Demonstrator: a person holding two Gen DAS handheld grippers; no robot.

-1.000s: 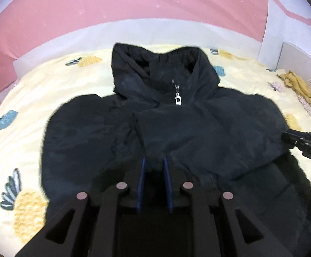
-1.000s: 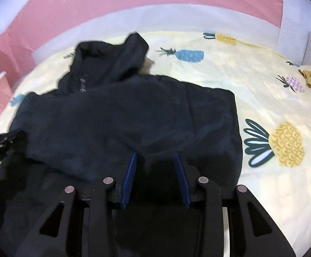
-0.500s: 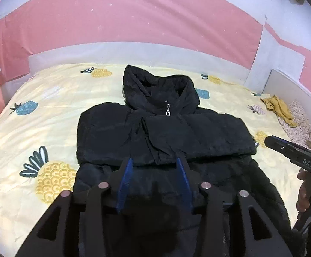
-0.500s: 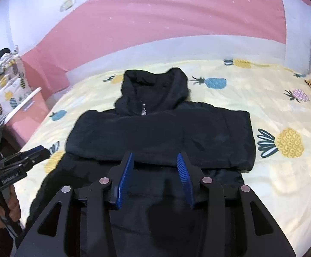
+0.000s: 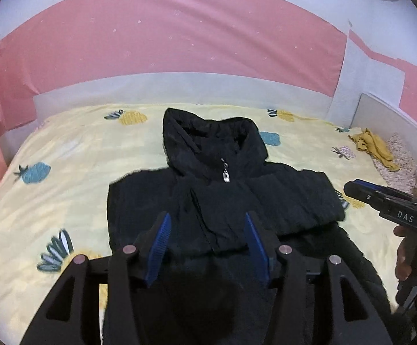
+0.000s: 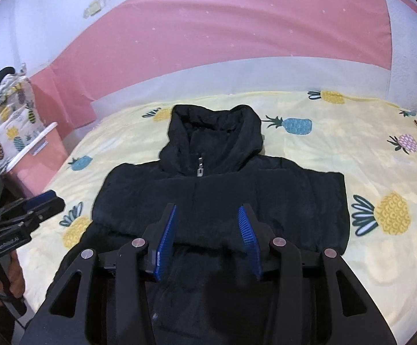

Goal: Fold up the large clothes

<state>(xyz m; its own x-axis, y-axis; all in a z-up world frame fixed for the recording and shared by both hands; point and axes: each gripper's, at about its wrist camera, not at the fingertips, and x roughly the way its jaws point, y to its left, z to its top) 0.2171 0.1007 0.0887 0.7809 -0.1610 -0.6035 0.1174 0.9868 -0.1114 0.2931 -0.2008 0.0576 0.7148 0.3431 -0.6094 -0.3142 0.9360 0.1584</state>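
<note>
The left claw [image 5: 207, 244] is seen with its blue pads [image 5: 159, 244] parted and still spreading, nothing gripped between them; the right claw [image 6: 207, 237] is likewise held apart and empty, its pads [image 6: 165, 244] clear of the cloth. Directly below and ahead of both claws, the black hooded jacket [image 5: 225, 201] is spread on the bed [image 5: 73, 149], with its sleeves folded across the chest. Just beyond the fold, the silver zip pull [image 6: 200, 169] is seen, and past it the hood [image 5: 214, 135] is laid flat. To the right of the left claw, farther off, a yellow cloth [image 5: 375, 149] is crumpled at the bed's edge. Beyond everything, a pink and white wall [image 5: 179, 37] is seen.
</note>
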